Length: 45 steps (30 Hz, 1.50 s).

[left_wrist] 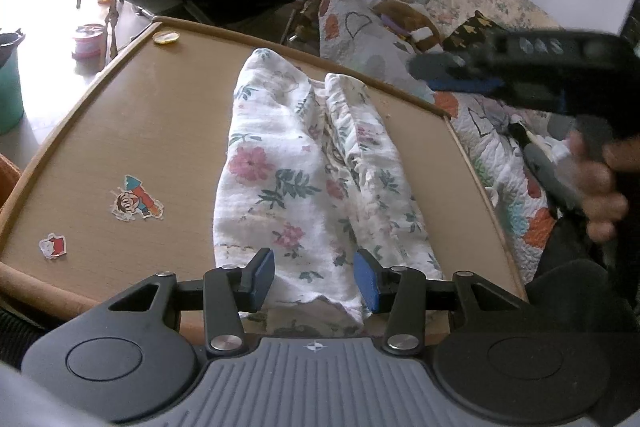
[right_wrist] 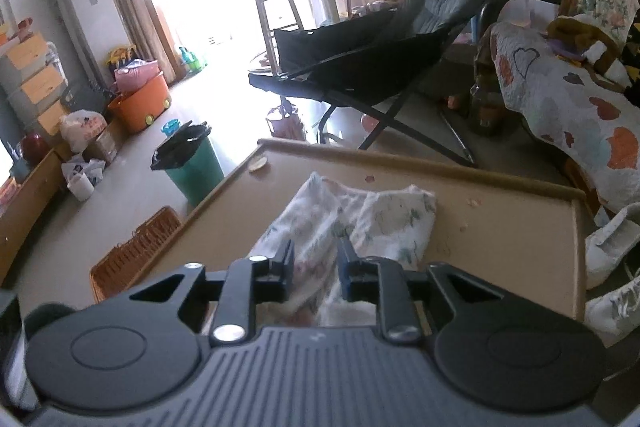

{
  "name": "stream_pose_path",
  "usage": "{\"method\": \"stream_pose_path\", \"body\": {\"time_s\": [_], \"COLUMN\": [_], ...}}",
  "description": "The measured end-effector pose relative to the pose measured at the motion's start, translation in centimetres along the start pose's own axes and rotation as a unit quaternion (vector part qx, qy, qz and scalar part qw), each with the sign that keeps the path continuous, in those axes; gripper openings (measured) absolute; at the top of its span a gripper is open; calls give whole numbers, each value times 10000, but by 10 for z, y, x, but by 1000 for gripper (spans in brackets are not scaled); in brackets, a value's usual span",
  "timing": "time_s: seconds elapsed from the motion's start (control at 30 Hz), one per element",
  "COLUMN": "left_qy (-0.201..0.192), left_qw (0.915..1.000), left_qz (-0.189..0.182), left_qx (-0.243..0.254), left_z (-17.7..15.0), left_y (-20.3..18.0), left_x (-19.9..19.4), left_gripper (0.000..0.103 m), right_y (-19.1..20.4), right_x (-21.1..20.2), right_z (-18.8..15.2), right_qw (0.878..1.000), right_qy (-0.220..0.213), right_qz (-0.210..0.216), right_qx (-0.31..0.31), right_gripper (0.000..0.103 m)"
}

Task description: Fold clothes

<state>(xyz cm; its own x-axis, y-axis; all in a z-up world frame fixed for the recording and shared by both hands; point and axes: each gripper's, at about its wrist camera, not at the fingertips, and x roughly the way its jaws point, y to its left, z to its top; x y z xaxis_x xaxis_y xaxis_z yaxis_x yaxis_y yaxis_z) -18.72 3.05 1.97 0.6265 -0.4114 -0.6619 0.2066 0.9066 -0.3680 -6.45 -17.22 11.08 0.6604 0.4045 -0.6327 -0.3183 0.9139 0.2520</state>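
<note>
White muslin printed with pink flowers and green leaves, the one garment (left_wrist: 316,179) is lying folded into a long strip down the middle of the tan wooden table (left_wrist: 132,131), its near hem reaching the table's front edge. Two cartoon stickers (left_wrist: 136,203) are sitting on the tabletop to the garment's left, and one round amber disc (left_wrist: 167,37) is resting near the far left corner.

The left gripper (left_wrist: 316,277) is hovering over the garment's near end with its two blue-padded fingers (left_wrist: 264,267) spread apart; cloth is showing in the gap, but neither pad is pressing on it. The right gripper (right_wrist: 316,265) is pointing down toward the garment from farther back and higher, its two fingers standing partly apart with nothing pinched between them. In the left wrist view this second tool is appearing as a dark blurred shape at the right, with one hand (left_wrist: 596,183) wrapping its handle.

Beyond the table one black folding chair (right_wrist: 384,43) is standing, one heart-patterned quilt (right_wrist: 568,115) is draping over furniture, and one green bin (right_wrist: 192,163) with a black liner is sitting on the floor.
</note>
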Motion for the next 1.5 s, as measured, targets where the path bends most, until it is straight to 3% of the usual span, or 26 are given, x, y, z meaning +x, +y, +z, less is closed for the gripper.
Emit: {"method": "stream_pose_path", "body": {"time_s": [0.3, 1.03, 1.17, 1.2, 1.27, 1.5], "left_qy": [36, 122, 125, 124, 122, 153], "left_qw": [9999, 9995, 9994, 9994, 9994, 9994], "left_qz": [-11, -125, -149, -157, -174, -242], "left_qx": [-115, -271, -272, -272, -270, -168], "left_z": [0, 3, 3, 3, 3, 2], "left_y": [6, 13, 13, 13, 13, 10], "left_x": [6, 20, 21, 22, 23, 23], "left_gripper": [47, 47, 47, 47, 47, 47], "right_y": [2, 4, 11, 12, 16, 27], "right_x": [47, 123, 128, 128, 126, 119], "right_z": [16, 14, 13, 14, 16, 31], "right_qw": [9996, 9950, 9930, 9926, 9922, 9877], "right_qy": [263, 903, 963, 943, 846, 543], "right_qz": [52, -399, -503, -518, -560, -744], "right_qx": [49, -161, -459, -557, -728, -1262], "right_gripper": [29, 29, 21, 13, 6, 5]}}
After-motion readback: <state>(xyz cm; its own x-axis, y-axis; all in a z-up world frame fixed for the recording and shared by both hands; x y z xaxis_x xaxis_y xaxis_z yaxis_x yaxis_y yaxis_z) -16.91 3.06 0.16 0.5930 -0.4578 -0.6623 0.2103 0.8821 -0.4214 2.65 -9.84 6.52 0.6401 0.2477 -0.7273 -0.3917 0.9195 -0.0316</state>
